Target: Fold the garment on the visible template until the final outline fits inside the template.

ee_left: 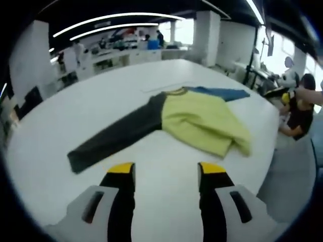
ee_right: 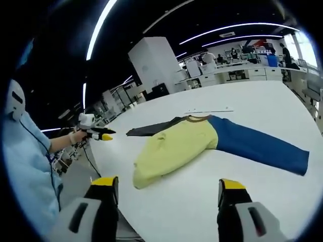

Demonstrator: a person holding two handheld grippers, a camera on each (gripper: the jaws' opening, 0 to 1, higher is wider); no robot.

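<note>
Broad white counter [ee_left: 75, 116], carrying the shirt [ee_left: 202, 121] near its middle and well ahead of both tools. Laid flat and spread, yellow body crumpled at the hem, dark grey sleeve [ee_left: 116, 136] and blue sleeve [ee_right: 257, 143] thrown out to opposite sides, probably to leave each free for folding inward. No clear template outline visible. Left gripper [ee_left: 166, 174] and right gripper [ee_right: 169, 189] both hovering short of the cloth, fingers wide apart, holding nothing.

The shirt [ee_right: 177, 142] has a yellow middle, one blue sleeve [ee_right: 257, 143], one dark grey sleeve [ee_left: 113, 138] and a brown collar [ee_right: 198, 119]. It lies on a white table [ee_left: 101, 96]. Both grippers have black jaws with yellow tips.
</note>
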